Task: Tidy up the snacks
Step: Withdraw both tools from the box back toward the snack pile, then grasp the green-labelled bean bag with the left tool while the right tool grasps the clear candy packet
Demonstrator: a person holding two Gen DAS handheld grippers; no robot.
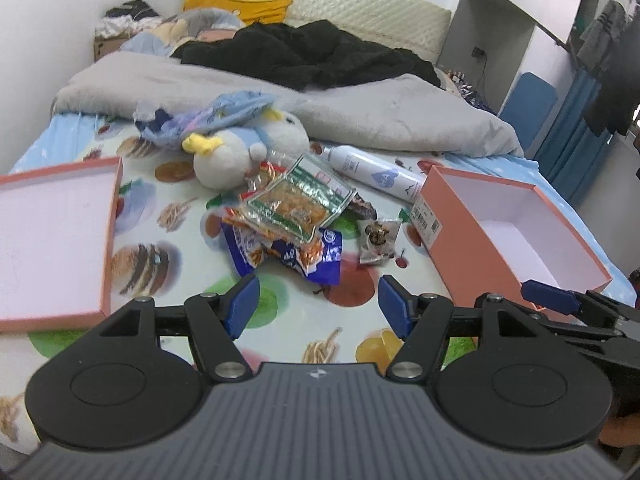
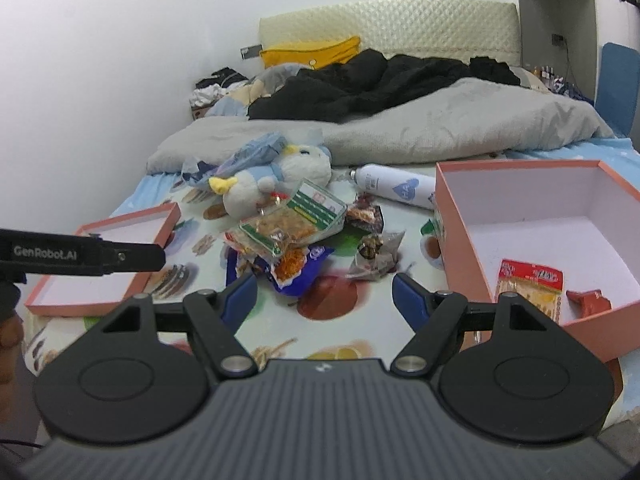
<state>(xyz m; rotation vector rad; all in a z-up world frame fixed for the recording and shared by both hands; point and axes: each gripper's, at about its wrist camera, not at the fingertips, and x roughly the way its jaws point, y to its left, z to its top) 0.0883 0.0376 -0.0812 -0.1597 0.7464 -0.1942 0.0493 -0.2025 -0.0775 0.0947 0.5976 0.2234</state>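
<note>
1. Right wrist view: pink box (image 2: 516, 264) on the bed (image 2: 332, 332) already holds a red-topped snack packet (image 2: 530, 284) and a small red item (image 2: 590, 300).
2. Snack pile (image 2: 288, 232) remains unsorted, between the box and its lid (image 2: 120, 256).
3. My right claw (image 2: 325, 296): released, empty, pile just ahead.
4. My left claw (image 1: 316, 304): released, empty, near the blue wrapper (image 1: 288, 256).

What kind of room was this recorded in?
Most likely a bedroom: the snacks lie on a bed with a food-print sheet, a rumpled grey blanket lies behind them, and a padded headboard stands against the wall.
</note>
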